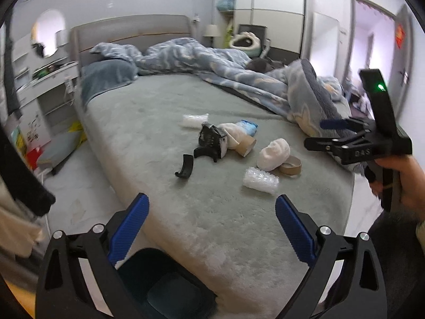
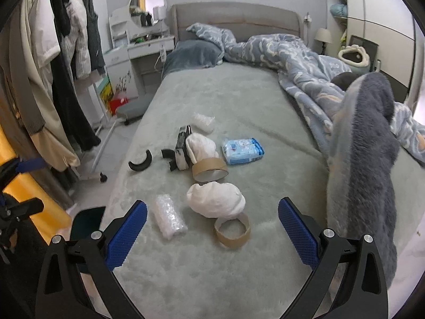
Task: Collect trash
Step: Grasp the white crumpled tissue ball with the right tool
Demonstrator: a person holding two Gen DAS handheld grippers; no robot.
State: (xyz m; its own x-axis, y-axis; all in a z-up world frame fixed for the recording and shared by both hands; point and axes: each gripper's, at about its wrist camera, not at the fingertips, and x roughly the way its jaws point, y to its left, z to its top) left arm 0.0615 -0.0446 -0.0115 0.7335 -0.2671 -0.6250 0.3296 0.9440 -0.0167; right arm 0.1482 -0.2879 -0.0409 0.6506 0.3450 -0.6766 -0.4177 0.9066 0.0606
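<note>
Trash lies on the green bed cover (image 2: 239,101): two cardboard tape rings (image 2: 232,230) (image 2: 209,171), two crumpled white wads (image 2: 216,199) (image 2: 200,146), two bubble-wrap pieces (image 2: 168,219) (image 2: 203,121), a blue tissue pack (image 2: 243,150), a black box piece (image 2: 182,147) and a curved black piece (image 2: 140,162). A dark bin (image 1: 164,281) stands at the bed's foot, below my left gripper (image 1: 211,228), which is open and empty. My right gripper (image 2: 212,234) is open and empty above the near ring and bubble wrap; it also shows in the left wrist view (image 1: 329,135).
A rumpled blue duvet (image 2: 332,85) covers the bed's right side. Clothes hang on a rack (image 2: 58,61) left of the bed. A dressing table (image 2: 143,45) and stool (image 2: 132,109) stand by the headboard. A wardrobe (image 1: 276,13) and open doorway (image 1: 372,40) are at the far right.
</note>
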